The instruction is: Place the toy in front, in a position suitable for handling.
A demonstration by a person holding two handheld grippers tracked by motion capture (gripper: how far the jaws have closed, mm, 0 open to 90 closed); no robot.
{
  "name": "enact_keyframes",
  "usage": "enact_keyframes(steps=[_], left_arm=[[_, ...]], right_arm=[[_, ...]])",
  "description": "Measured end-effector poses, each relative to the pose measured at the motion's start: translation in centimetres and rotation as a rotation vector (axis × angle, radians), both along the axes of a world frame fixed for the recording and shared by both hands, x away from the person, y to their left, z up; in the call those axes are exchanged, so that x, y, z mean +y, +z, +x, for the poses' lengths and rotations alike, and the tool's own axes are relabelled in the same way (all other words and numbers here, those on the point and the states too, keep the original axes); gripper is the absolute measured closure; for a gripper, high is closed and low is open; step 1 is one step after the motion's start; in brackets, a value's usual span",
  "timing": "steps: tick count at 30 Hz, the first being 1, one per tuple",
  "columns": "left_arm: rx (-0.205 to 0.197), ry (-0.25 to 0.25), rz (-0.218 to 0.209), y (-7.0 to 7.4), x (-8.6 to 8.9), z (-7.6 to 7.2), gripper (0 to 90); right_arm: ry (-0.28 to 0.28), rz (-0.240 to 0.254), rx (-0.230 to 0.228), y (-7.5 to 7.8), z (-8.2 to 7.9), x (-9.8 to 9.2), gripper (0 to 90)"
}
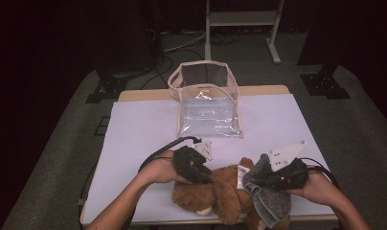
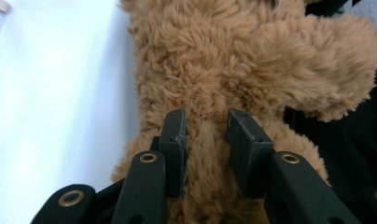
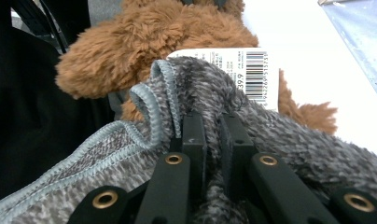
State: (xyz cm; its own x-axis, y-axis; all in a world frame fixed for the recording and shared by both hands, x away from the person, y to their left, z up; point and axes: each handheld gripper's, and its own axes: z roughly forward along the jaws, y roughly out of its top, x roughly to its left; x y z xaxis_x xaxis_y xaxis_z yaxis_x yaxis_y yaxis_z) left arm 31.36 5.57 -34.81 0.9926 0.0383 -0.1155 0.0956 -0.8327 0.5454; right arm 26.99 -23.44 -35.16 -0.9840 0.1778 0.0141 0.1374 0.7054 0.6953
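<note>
High view: white-covered table (image 1: 143, 129) carries a clear plastic bag (image 1: 208, 103) at its far middle, well apart from a brown teddy bear (image 1: 220, 191) lying at the near edge. Grey fleece garment (image 1: 270, 201) drapes over the bear's right side, beside a barcode tag (image 1: 243, 173). Right gripper (image 3: 212, 119) is clamped on the garment. Left gripper (image 2: 206, 116) stands parted, bear fur between its jaws, unpinched.
</note>
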Motion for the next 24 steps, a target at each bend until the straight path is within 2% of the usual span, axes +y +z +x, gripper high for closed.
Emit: enact_keyframes(steps=[4,7,10,13,15,18,20,24], left_arm=[[0.024,0.0,-0.005,-0.3,0.1,-0.1,67.7],[0.021,-0.009,0.0,-0.2,0.1,-0.3,67.6],[0.013,-0.001,-0.008,-0.1,0.3,-0.1,65.6],[0.022,0.019,-0.014,0.2,0.5,0.5,56.4],[0.033,0.025,-0.009,0.0,0.2,1.0,48.1],[0.067,0.012,0.013,-0.6,-0.8,1.5,40.8],[0.106,0.007,0.016,-1.2,-1.5,1.7,38.3],[0.169,-0.006,0.05,-2.2,-2.7,2.3,32.5]], right_arm=[[0.012,0.015,-0.013,0.7,-0.3,0.1,81.6],[0.037,0.026,-0.025,1.2,-0.1,1.6,81.4],[0.046,0.004,-0.018,0.6,0.4,3.0,81.7],[0.055,-0.034,-0.01,-0.4,0.2,3.3,82.3],[0.064,-0.028,-0.001,-0.7,0.0,3.0,82.4],[0.067,-0.026,-0.001,-0.9,-0.3,2.8,82.3],[0.063,-0.023,0.004,-0.9,-0.3,2.8,82.3],[0.07,-0.031,0.005,-0.9,-0.3,2.8,82.3]])
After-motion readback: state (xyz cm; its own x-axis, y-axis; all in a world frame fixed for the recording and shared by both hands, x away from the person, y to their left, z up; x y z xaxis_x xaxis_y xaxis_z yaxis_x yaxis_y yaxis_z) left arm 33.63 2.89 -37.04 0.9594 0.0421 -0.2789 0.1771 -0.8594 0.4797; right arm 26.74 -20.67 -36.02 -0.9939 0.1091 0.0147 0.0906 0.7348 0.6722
